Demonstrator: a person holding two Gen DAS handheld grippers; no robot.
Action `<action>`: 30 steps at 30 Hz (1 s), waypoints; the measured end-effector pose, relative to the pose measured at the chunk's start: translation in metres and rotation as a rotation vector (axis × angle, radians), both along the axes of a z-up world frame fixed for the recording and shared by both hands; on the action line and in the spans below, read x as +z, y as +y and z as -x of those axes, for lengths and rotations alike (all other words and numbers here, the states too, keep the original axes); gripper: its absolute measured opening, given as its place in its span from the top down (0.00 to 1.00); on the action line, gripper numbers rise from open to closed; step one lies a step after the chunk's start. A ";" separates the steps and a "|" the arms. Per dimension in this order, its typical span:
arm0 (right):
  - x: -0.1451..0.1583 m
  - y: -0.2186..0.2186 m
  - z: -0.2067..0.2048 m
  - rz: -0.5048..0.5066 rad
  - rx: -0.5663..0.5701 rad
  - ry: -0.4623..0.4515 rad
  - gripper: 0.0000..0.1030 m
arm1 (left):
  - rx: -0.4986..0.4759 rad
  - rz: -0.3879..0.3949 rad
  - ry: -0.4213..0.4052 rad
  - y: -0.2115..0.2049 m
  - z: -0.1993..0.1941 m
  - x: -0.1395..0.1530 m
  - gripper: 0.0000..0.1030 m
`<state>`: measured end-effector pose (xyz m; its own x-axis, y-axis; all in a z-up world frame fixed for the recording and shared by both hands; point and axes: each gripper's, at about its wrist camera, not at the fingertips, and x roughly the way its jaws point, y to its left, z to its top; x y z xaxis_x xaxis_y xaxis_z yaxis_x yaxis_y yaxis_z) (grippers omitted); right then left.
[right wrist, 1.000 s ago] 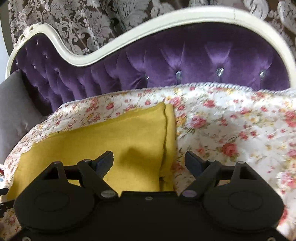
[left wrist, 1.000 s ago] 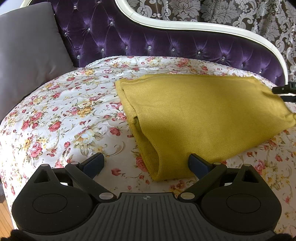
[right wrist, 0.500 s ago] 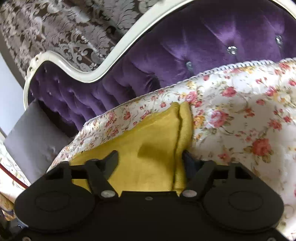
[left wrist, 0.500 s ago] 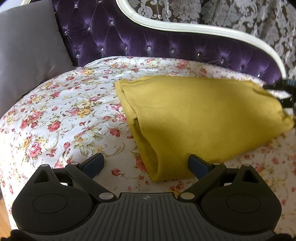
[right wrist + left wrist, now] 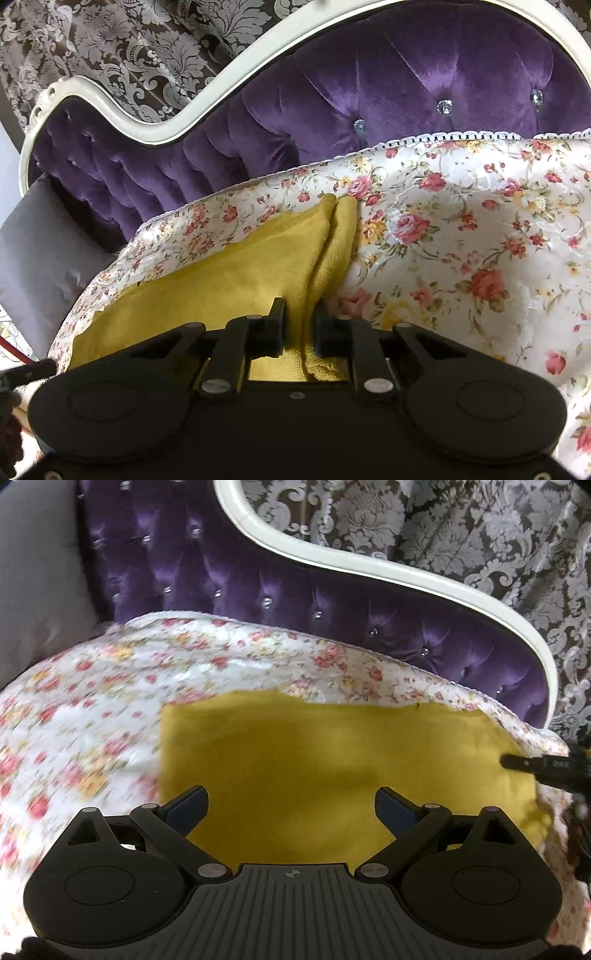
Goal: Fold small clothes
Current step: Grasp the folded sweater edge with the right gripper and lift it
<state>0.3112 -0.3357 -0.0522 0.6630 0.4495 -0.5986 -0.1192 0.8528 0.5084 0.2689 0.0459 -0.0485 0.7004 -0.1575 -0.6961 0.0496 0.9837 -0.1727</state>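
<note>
A mustard-yellow knit garment (image 5: 314, 760) lies folded on the floral bedspread (image 5: 92, 738). My left gripper (image 5: 291, 806) is open, its jaws wide apart, just over the garment's near edge. My right gripper (image 5: 299, 330) is shut on the garment's right-hand edge (image 5: 306, 295), and the pinched cloth stands up in a ridge between the fingers. The right gripper's tip also shows at the right edge of the left wrist view (image 5: 535, 766). The garment runs away to the left in the right wrist view (image 5: 229, 273).
A purple tufted headboard (image 5: 277, 587) with a white curved frame (image 5: 369, 563) stands behind the bedspread. A grey cushion (image 5: 37, 572) leans at the left. Patterned damask curtains (image 5: 461, 520) hang behind. The bedspread's lace edge (image 5: 443, 138) meets the headboard.
My right gripper has closed on the garment's edge. My left gripper has moved forward over the garment and stays open.
</note>
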 end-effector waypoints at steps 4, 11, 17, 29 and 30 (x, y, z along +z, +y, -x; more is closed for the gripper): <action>0.005 0.003 0.000 -0.014 -0.017 0.003 0.77 | -0.030 -0.066 0.007 -0.023 -0.021 -0.013 0.05; 0.022 0.020 0.005 0.004 -0.002 -0.037 0.78 | -0.085 -0.144 0.071 -0.033 -0.033 -0.046 0.06; 0.048 0.058 0.008 0.009 0.042 -0.077 0.78 | -0.011 -0.004 0.025 0.007 -0.013 -0.021 0.06; 0.070 0.178 0.003 -0.031 0.185 -0.103 0.82 | 0.167 0.083 0.012 0.112 0.028 -0.002 0.06; 0.070 0.189 0.003 -0.029 0.197 -0.102 0.82 | 0.174 0.087 0.014 0.118 0.031 -0.003 0.06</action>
<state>0.3081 -0.1468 0.0177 0.6175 0.5921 -0.5178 -0.3342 0.7934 0.5087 0.2377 0.1637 -0.0513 0.7129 -0.0953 -0.6947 -0.1226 0.9585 -0.2573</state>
